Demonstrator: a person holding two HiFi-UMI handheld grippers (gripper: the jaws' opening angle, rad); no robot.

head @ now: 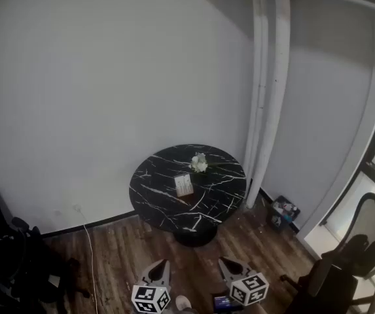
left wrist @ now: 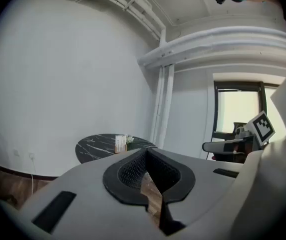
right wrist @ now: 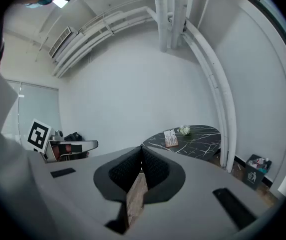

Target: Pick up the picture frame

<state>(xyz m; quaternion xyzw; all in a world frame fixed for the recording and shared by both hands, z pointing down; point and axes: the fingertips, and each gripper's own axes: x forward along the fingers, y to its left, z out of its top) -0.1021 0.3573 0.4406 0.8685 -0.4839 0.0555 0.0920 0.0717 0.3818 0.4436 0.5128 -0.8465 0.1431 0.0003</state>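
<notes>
A small picture frame [head: 184, 185] with a wooden base stands upright near the middle of a round black marble table [head: 213, 205]. It also shows far off in the left gripper view as the picture frame [left wrist: 120, 143] and in the right gripper view as the picture frame [right wrist: 170, 138]. My left gripper [head: 161, 264] and right gripper [head: 224, 262] hang low at the bottom of the head view, well short of the table. Both are shut with nothing between the jaws, seen close as the left gripper [left wrist: 146, 156] and the right gripper [right wrist: 142, 162].
A small white flower bunch [head: 199, 163] sits on the table behind the frame. White pipes [head: 269, 90] run down the wall at the right. A small bin [head: 283, 212] stands on the wooden floor by the pipes. Dark chairs [head: 10, 254] stand at the left, exercise equipment [head: 344, 267] at the right.
</notes>
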